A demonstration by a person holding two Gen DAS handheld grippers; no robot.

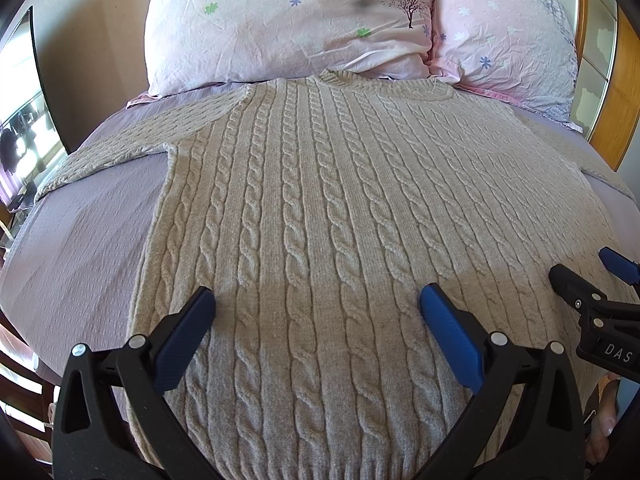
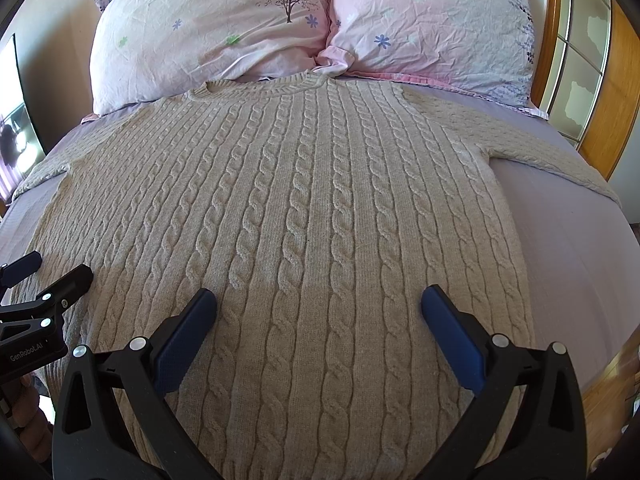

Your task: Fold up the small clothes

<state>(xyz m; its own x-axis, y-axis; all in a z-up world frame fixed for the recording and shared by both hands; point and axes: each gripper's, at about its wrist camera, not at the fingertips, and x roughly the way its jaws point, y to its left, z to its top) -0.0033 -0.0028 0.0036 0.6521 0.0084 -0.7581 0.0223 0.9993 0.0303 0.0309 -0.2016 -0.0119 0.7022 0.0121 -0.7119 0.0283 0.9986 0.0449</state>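
A beige cable-knit sweater (image 1: 320, 200) lies flat and spread out on a bed, collar toward the pillows, sleeves stretched out to both sides. It also shows in the right wrist view (image 2: 304, 208). My left gripper (image 1: 316, 300) is open and empty, hovering over the sweater's lower left part. My right gripper (image 2: 318, 300) is open and empty over the lower right part. Each gripper shows at the edge of the other's view: the right one (image 1: 592, 276) and the left one (image 2: 48, 272).
The bed has a lilac sheet (image 1: 80, 232) that also shows in the right wrist view (image 2: 568, 248). Two pink flowered pillows (image 1: 288, 20) (image 2: 432, 24) lie at the head. A wooden headboard frame (image 2: 600, 112) stands at the right. A mirror (image 1: 20, 120) is on the left wall.
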